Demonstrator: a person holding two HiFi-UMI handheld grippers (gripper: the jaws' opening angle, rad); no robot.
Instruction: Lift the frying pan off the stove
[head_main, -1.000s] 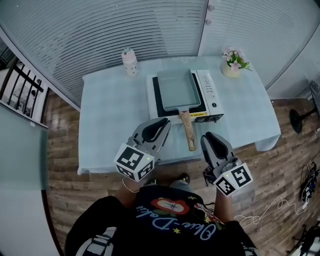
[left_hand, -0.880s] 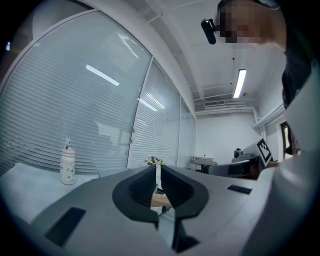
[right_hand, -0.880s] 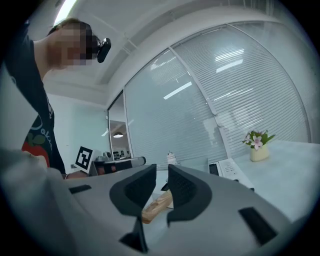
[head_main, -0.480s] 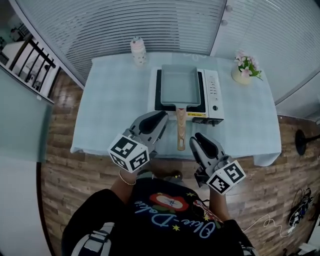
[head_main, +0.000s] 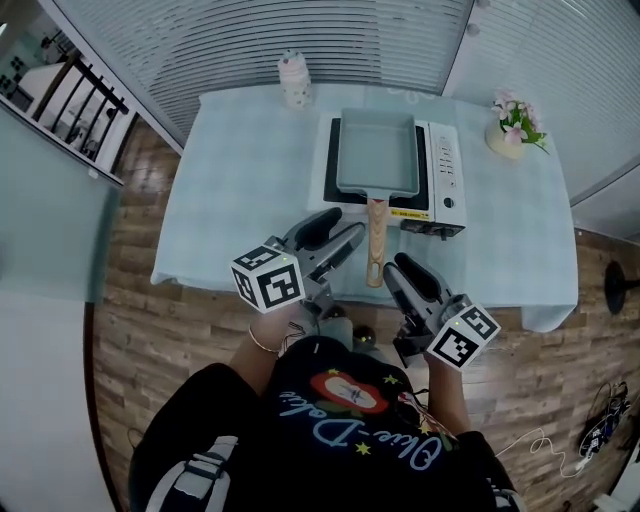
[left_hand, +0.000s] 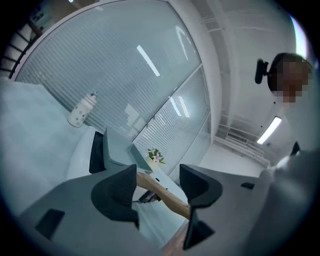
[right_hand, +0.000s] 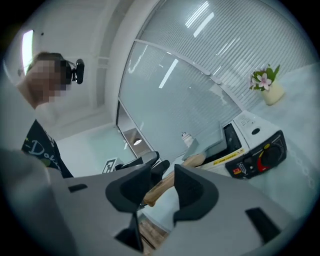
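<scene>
1. Reaching: your left tool (head_main: 343, 229) and right tool (head_main: 398, 271) are opening, empty, flanking the wooden handle (head_main: 375, 245).
2. Grey rectangular frying pan (head_main: 377, 155) sits on the white stove (head_main: 447, 180), upper centre; clamp the handle next.

I can come in freely from the near edge, because the front strip of the table (head_main: 240, 215) is bare cloth. The wooden handle (head_main: 375, 240) sticks out toward me over this strip, with free room on its left and on its right. Behind it the stove (head_main: 447, 170) with the frying pan (head_main: 378, 152) blocks the middle. The bottle (head_main: 293, 80) at the far edge and the flower pot (head_main: 508, 135) at the far right stand well apart from the handle.
</scene>
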